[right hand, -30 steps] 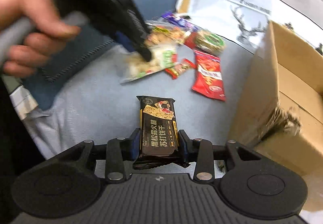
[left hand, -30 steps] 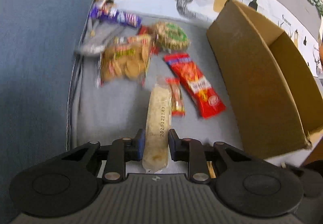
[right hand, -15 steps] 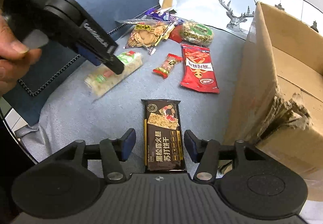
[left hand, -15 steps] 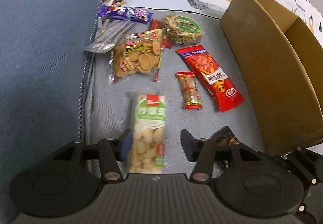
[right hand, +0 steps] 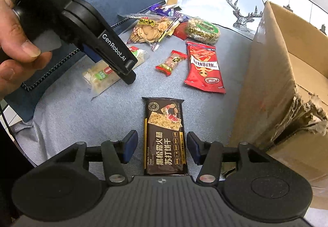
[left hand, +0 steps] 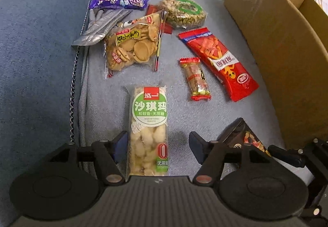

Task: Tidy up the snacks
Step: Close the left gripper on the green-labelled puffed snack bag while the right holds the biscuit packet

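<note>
Releasing both packs onto the grey cushion (left hand: pixel 98 104): the sachima pack (left hand: pixel 149 130) lies flat between my left gripper (left hand: pixel 155 147), whose jaws have just been opening, the cracker pack (right hand: pixel 165 137) between my spread right gripper (right hand: pixel 161 148). Best to lift straight up, pads clear, so neither pack drags toward the box (right hand: pixel 287 75).

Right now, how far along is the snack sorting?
Early. The green pastry pack and the black cracker pack lie on the cushion between the open left claw and right claw, whose jaws have just been opening. Nothing is held. The cookie bag and red packet remain outside the box.
</note>
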Action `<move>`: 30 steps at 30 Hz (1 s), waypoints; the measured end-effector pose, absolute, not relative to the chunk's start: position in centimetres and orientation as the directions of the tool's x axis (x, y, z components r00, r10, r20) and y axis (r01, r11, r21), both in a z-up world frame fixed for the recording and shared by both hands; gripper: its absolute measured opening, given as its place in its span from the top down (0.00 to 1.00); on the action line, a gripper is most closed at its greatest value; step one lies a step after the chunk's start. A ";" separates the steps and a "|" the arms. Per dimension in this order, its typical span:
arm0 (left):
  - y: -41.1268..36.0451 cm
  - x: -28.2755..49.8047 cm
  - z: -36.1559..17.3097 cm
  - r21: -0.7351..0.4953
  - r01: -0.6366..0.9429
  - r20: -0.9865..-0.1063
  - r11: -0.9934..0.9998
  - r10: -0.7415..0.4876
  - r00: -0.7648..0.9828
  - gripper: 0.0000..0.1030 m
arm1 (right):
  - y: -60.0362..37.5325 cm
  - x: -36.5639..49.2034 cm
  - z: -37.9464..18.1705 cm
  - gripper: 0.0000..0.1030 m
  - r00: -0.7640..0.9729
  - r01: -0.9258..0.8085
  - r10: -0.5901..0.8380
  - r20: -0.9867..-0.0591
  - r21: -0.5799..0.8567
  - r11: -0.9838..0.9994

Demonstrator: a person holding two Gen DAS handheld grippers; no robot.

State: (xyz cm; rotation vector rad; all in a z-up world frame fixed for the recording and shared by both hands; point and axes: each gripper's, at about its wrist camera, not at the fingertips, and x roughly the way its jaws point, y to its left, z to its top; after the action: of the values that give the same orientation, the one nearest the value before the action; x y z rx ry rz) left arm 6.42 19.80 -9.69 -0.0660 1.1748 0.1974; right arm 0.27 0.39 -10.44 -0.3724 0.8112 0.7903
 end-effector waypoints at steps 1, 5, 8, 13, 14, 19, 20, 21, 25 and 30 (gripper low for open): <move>19.7 6.4 -9.8 0.057 -0.184 -0.923 0.981 0.122 0.366 0.32 | 0.4 0.3 -10.5 0.50 0.430 -0.750 0.480 -0.765 -0.008 0.661; 19.6 6.5 -10.3 0.078 -0.176 -0.926 0.981 0.137 0.351 0.40 | 0.3 0.2 -10.8 0.60 0.434 -0.754 0.474 -0.766 -0.020 0.657; 19.9 6.4 -10.0 0.064 -0.195 -0.925 0.979 0.131 0.355 0.61 | 0.1 0.0 -10.5 0.61 0.447 -0.757 0.493 -0.747 -0.021 0.653; 20.5 6.1 -9.4 -0.004 -0.219 -0.926 0.976 0.079 0.369 0.62 | -0.4 -0.1 -9.2 0.61 0.467 -0.759 0.549 -0.693 0.004 0.651; 20.3 6.1 -9.4 -0.011 -0.213 -0.927 0.977 0.069 0.368 0.62 | -0.4 -0.1 -9.1 0.61 0.465 -0.760 0.555 -0.690 0.010 0.650; 19.4 6.2 -9.7 -0.023 -0.171 -0.935 0.985 0.039 0.352 0.61 | -0.1 0.2 -9.8 0.61 0.443 -0.761 0.532 -0.722 0.011 0.648; 19.3 6.3 -9.8 -0.018 -0.170 -0.935 0.985 0.044 0.351 0.60 | 0.0 0.2 -10.0 0.61 0.437 -0.762 0.527 -0.729 0.012 0.648; 19.4 6.3 -9.8 -0.016 -0.175 -0.935 0.984 0.047 0.352 0.58 | 0.1 0.2 -10.2 0.60 0.428 -0.763 0.523 -0.737 0.015 0.646; 19.9 6.3 -9.7 -0.026 -0.195 -0.933 0.981 0.046 0.358 0.55 | 0.1 0.1 -10.4 0.60 0.427 -0.762 0.520 -0.740 0.015 0.647; 19.8 6.4 -9.8 -0.013 -0.185 -0.936 0.983 0.053 0.348 0.54 | -0.1 0.3 -10.4 0.56 0.426 -0.755 0.517 -0.742 0.023 0.655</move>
State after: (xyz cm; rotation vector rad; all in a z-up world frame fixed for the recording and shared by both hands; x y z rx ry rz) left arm 6.45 19.81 -9.82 -0.1241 1.2059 0.1552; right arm 0.30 -0.06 -10.44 -0.3373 0.7936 0.8143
